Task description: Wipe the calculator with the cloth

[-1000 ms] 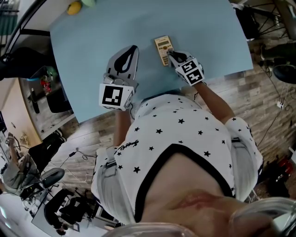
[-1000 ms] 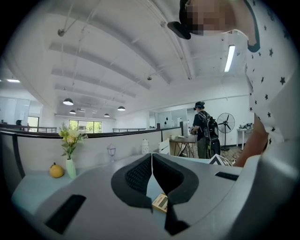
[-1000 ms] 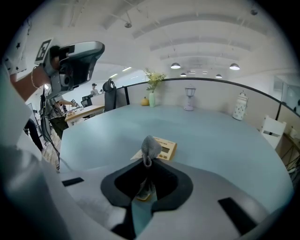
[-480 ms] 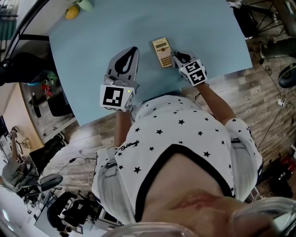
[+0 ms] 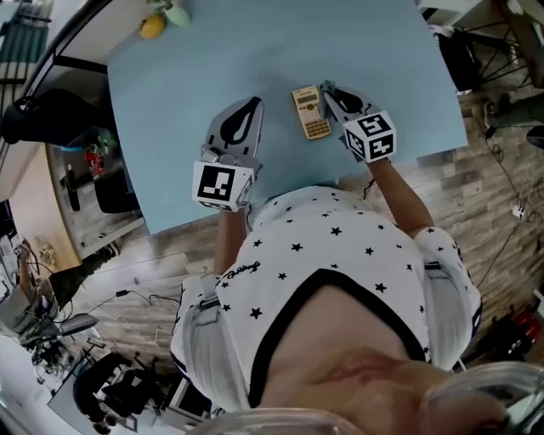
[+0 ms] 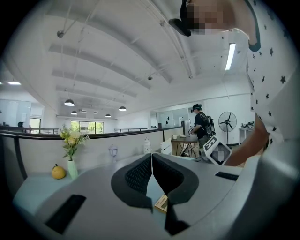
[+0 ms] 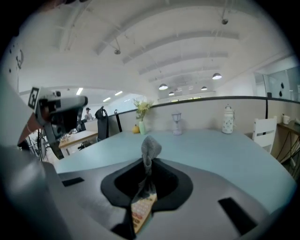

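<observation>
A tan calculator [image 5: 312,111] lies flat on the light blue table [image 5: 255,51], close to its near edge. My right gripper [image 5: 330,92] is just right of the calculator's far end, shut on a small grey cloth [image 7: 150,149] that sticks up past the fingertips. In the right gripper view [image 7: 148,161] the calculator [image 7: 142,212] shows under the jaws. My left gripper [image 5: 249,105] hovers left of the calculator, jaws shut with nothing between them. From the left gripper view [image 6: 151,163], a corner of the calculator [image 6: 161,202] peeks out below the jaws.
A yellow fruit [image 5: 153,25] and a small flower vase [image 5: 177,13] stand at the table's far left corner. A small lamp [image 7: 176,124] and a white jar [image 7: 228,120] stand along the far edge. The near table edge runs just in front of the person's body.
My right gripper with the cloth has slid from the calculator's near end to beside its far right end. The left gripper has stayed put.
</observation>
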Tool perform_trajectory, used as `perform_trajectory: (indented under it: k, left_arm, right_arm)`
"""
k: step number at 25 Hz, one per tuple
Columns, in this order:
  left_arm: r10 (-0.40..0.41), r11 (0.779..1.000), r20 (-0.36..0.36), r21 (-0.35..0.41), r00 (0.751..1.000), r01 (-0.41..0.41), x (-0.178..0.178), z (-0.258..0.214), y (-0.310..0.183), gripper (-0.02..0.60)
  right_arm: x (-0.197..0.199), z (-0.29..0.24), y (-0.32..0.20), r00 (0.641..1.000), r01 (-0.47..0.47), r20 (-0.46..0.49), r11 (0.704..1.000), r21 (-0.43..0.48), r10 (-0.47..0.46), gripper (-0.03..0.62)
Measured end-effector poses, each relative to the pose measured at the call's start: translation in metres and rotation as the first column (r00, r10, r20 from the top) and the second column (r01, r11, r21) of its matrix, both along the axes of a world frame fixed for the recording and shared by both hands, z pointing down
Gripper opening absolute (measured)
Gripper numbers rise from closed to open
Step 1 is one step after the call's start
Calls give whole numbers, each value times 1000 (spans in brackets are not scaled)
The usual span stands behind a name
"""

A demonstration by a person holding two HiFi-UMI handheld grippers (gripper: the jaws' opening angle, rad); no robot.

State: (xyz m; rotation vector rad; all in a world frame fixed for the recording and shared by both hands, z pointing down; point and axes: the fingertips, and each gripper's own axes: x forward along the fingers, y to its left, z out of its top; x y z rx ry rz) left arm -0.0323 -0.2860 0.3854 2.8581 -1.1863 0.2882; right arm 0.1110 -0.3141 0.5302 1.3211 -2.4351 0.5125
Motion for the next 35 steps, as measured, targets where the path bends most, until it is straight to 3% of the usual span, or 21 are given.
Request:
perform_trajectory:
  k: [6, 10, 16, 35]
  left_arm:
    - [-43, 999, 7, 1, 999, 43, -9, -3, -2, 31]
    - [-63, 998, 7, 1, 998, 63, -14, -3, -2, 31]
    - [-87, 996, 6, -6, 996, 87, -23, 0, -2, 31]
    - [-85, 996, 8, -12, 996, 85, -25, 0, 1, 31]
  right_arm:
    - [-15, -89, -14, 991, 12, 127, 982, 190, -36, 43]
    - [-25, -118, -16, 984, 23, 166, 967, 255, -67, 43]
    - [-37, -124, -15, 979, 60, 173, 963, 264, -108, 41]
    - [-42, -131, -9, 975, 71, 186, 962, 265, -123, 40]
